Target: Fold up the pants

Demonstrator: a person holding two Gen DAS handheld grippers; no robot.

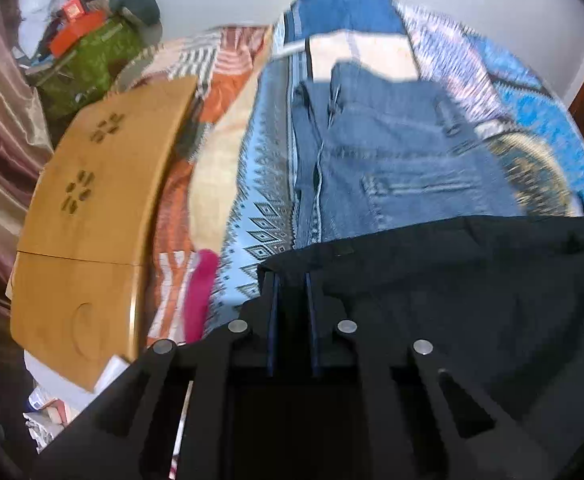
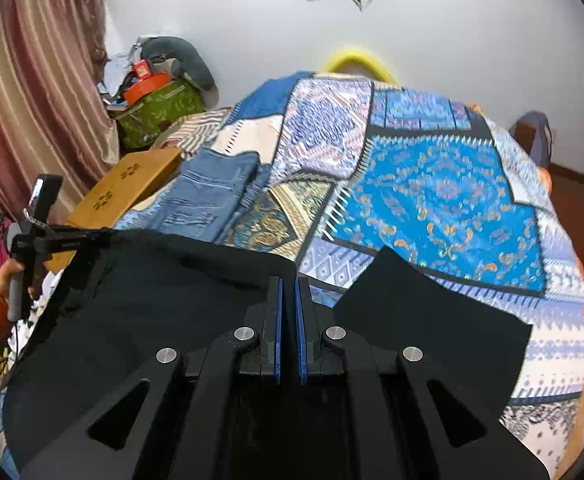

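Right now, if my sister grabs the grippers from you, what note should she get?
Left gripper: shut on the edge of the black pants.
Right gripper: shut on the same edge further along.
Black pants lie on the bedspread, one leg out to the right.
Folded jeans sit behind them.
Done: both grips taken.
Left: fold the black pants, probably by lifting that edge over.

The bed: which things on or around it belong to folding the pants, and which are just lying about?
Part of the job:
black pants
left gripper, shut on them
right gripper, shut on them
patchwork bedspread

Lying about:
folded jeans
wooden lap table
green bag
yellow ring
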